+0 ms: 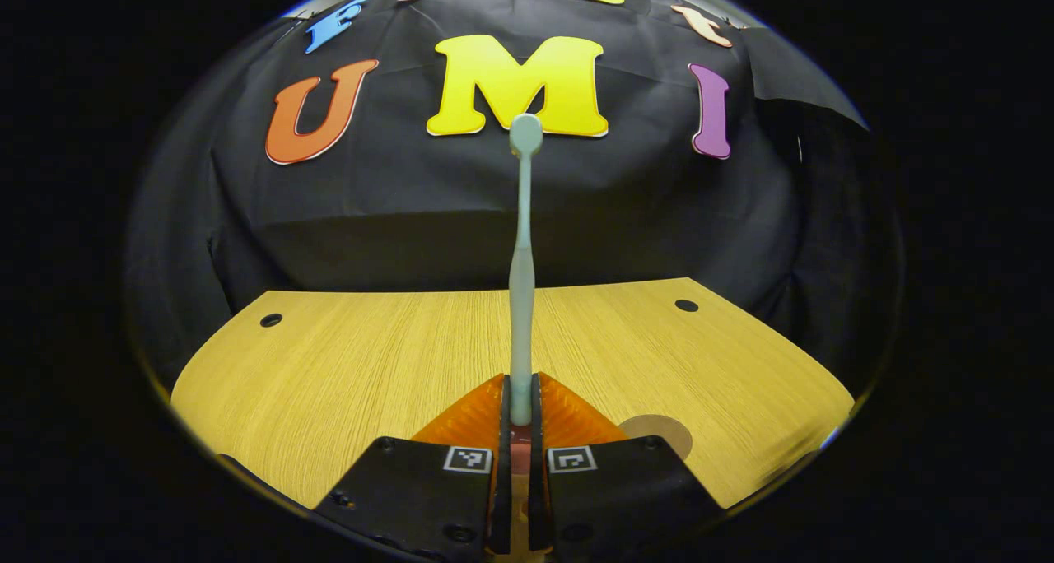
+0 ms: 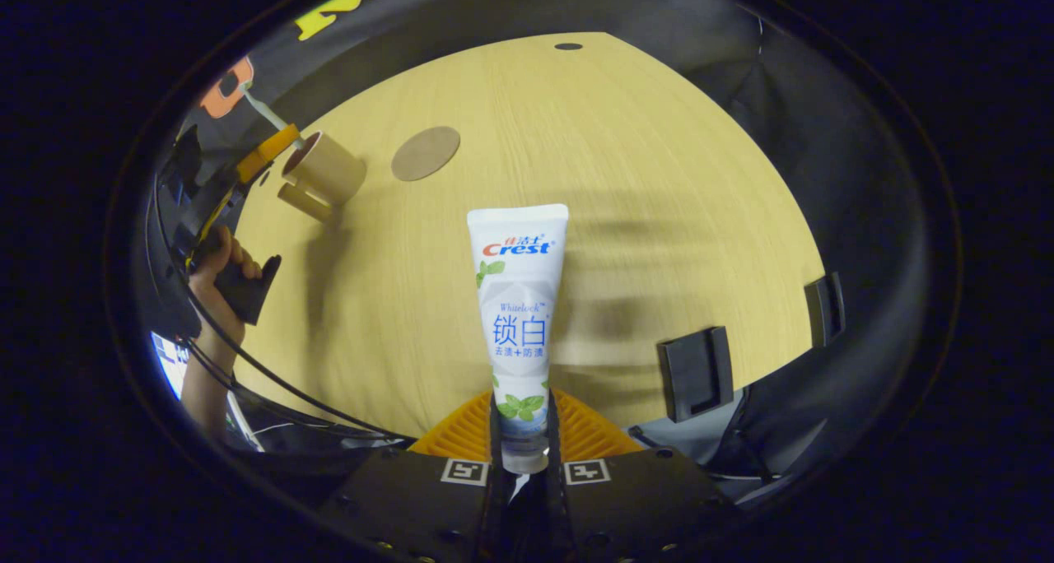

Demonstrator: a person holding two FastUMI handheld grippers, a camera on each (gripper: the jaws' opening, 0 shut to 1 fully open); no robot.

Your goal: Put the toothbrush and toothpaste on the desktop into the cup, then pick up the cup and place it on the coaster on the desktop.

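Wood desk (image 2: 659,176): cup (image 2: 323,172) standing nr coaster (image 2: 425,153), apart. L gripper (image 1: 520,411) clamping brush (image 1: 522,267) upright; in right gripper view it's hovering by cup. R gripper (image 2: 524,431) gripping paste (image 2: 517,300) above desk. Judging: keep brush vertical, centre over rim, lower w/o tipping cup.

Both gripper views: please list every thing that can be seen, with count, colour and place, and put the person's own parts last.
toothbrush: one, pale green-white, held upright in the left claw
toothpaste tube: one, white with blue print, held in the right claw
cup: one, tan, far left of the desktop
coaster: one, brown, round, flat on the desktop right of the cup
desktop: one, light wood
black holders: two, at the desktop's near right edge
left claw: shut on the toothbrush
right claw: shut on the tube
hand: one, gripping the left claw's handle
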